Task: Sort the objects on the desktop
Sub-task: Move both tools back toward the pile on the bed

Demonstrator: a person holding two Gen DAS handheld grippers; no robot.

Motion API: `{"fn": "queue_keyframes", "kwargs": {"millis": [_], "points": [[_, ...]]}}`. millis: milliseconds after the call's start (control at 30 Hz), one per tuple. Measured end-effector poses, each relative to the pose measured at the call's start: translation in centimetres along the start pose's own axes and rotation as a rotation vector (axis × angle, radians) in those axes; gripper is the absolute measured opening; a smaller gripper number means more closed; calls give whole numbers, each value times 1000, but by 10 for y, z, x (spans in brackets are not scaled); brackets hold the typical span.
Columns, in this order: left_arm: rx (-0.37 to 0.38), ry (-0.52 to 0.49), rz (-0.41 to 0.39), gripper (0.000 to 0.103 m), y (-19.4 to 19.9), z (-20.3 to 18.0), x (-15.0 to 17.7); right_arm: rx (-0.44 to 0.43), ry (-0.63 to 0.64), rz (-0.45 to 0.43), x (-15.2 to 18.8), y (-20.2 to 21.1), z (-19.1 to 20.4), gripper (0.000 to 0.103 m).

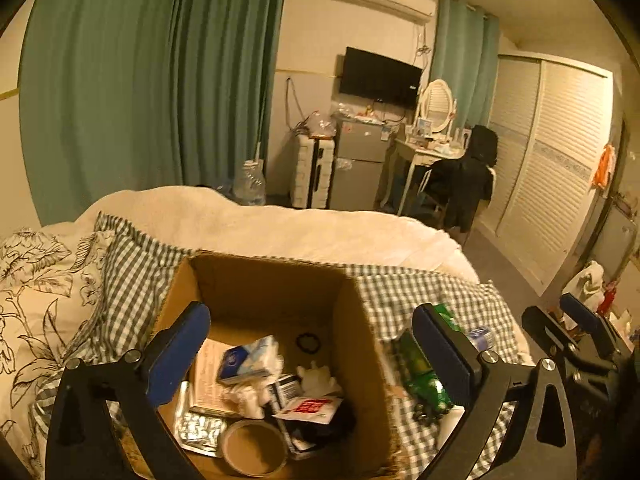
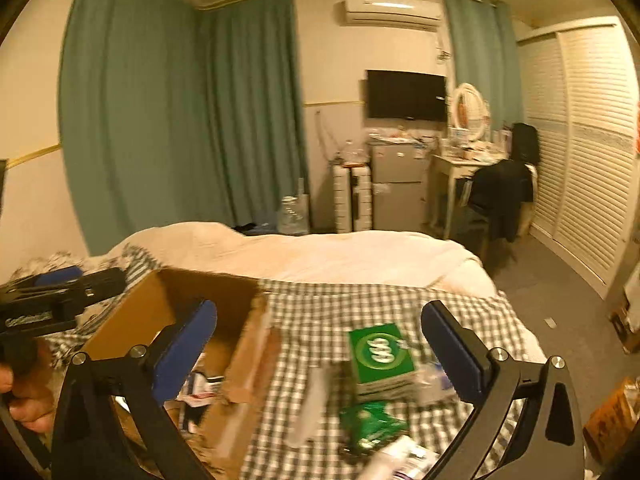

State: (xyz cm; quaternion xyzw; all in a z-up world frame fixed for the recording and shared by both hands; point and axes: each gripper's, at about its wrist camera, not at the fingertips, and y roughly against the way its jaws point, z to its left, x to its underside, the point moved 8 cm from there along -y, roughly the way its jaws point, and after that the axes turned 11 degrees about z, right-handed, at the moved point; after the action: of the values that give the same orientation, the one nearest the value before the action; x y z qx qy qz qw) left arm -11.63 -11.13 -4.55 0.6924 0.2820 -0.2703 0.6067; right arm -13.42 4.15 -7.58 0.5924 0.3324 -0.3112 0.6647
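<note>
- My right gripper [image 2: 320, 350] is wide and empty; the green box [image 2: 380, 354] lies just below, long side pointing away.
- My left gripper [image 1: 312, 354], wide too, hangs over the cardboard box [image 1: 362, 344], farther off.

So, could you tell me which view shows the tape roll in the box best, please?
The left wrist view: it looks down into the box and shows the tape roll whole near the front. In the right wrist view the box is seen from the side and blurred, and the roll cannot be made out.
</note>
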Motion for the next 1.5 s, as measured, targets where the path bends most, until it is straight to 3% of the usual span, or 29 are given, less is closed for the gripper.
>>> {"fn": "queue_keyframes", "kwargs": {"millis": [367,567,733,967,1200,1400,1500], "points": [[66,-54,-12,103,1,-50,10,138,-63,15,-1,17,-56,103],[116,-103,-45,103,3,-84,20,151,-10,41,4,20,-68,103],[168,-151,-53,103,2,-118,33,165,-52,80,12,16,-93,103],[209,-168,-12,102,-21,-150,57,94,-122,121,24,9,-129,103],[222,-139,61,83,-59,-165,89,138,-35,151,32,-10,-144,103],[146,-152,110,71,-94,-167,112,128,65,205,46,-37,-142,103],[104,-148,133,61,-110,-163,120,69,66,235,54,-52,-143,103]]}}
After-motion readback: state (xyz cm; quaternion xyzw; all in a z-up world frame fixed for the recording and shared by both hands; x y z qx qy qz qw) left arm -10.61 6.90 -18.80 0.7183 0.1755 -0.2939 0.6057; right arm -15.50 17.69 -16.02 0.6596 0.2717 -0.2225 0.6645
